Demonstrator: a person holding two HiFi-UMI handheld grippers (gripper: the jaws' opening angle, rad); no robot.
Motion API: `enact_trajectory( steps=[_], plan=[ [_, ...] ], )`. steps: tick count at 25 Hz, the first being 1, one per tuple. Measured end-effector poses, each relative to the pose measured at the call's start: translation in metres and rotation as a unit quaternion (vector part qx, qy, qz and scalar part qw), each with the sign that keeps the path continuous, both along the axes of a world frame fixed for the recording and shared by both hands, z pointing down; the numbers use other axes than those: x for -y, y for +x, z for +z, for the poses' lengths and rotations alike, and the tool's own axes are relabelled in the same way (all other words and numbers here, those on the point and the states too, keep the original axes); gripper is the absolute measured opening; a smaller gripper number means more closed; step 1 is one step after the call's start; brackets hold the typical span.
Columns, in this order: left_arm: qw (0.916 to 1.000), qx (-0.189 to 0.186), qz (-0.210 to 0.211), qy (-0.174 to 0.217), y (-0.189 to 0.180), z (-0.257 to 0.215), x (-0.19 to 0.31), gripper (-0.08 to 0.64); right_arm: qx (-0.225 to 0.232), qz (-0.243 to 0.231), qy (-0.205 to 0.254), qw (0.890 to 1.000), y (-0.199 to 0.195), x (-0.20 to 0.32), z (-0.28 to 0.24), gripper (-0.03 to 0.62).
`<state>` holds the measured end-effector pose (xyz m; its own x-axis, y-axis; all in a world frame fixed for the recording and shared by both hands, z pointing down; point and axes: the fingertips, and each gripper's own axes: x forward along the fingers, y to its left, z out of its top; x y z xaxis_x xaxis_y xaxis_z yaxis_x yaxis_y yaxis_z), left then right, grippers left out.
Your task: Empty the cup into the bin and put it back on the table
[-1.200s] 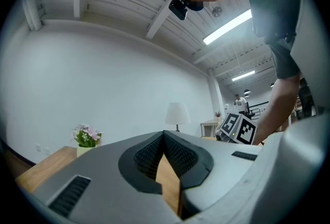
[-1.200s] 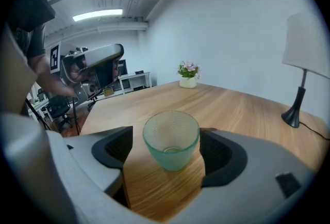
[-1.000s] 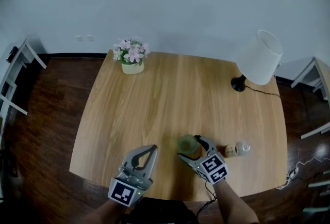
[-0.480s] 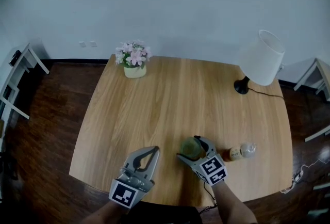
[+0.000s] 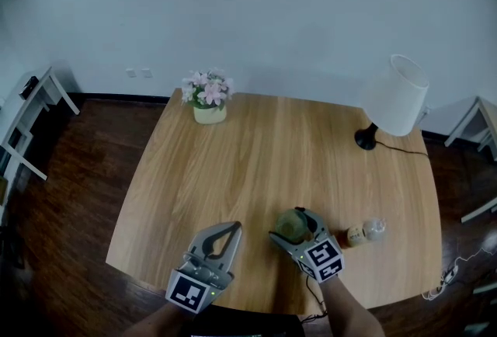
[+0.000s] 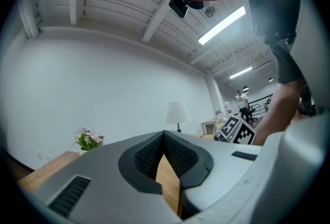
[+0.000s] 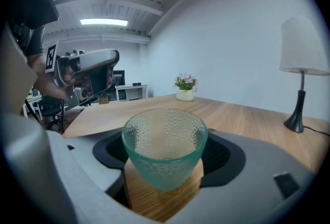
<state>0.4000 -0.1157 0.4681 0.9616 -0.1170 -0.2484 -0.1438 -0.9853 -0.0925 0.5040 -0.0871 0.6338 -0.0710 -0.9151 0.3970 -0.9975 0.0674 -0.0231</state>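
Observation:
A green dimpled glass cup (image 5: 290, 227) (image 7: 165, 143) sits upright between the jaws of my right gripper (image 5: 290, 222) (image 7: 165, 166), which is shut on its sides near the front of the wooden table (image 5: 256, 157). From the right gripper view the cup looks empty, its base just above the tabletop. My left gripper (image 5: 232, 227) (image 6: 165, 138) hovers over the table's front edge, left of the cup, shut with nothing in it. No bin shows in any view.
A potted pink flower (image 5: 208, 99) stands at the table's back left, a white-shaded lamp (image 5: 396, 99) with its cord at the back right. Two small roundish objects (image 5: 356, 235) (image 5: 374, 228) lie just right of the right gripper. White furniture (image 5: 31, 118) flanks the table on dark floor.
The head view has drifted, so the table sits lower in frame. My right gripper with the cup has edged slightly away from the two small objects. The left gripper has barely moved.

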Motion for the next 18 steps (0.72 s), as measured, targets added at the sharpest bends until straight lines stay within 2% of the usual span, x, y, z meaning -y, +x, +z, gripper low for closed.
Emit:
enact_trajectory(
  steps=[5,18],
  plan=[
    [1.0000,-0.004,-0.002,0.005,-0.007,-0.032,-0.003,-0.011,0.007,0.006,0.012,1.000,-0.006,-0.005,-0.041,0.396],
    [0.9989,-0.038,0.001,0.029,-0.028,-0.120,-0.011,-0.009,-0.009,-0.006,0.055,0.998,-0.034,-0.014,-0.169,0.396]
  ],
)
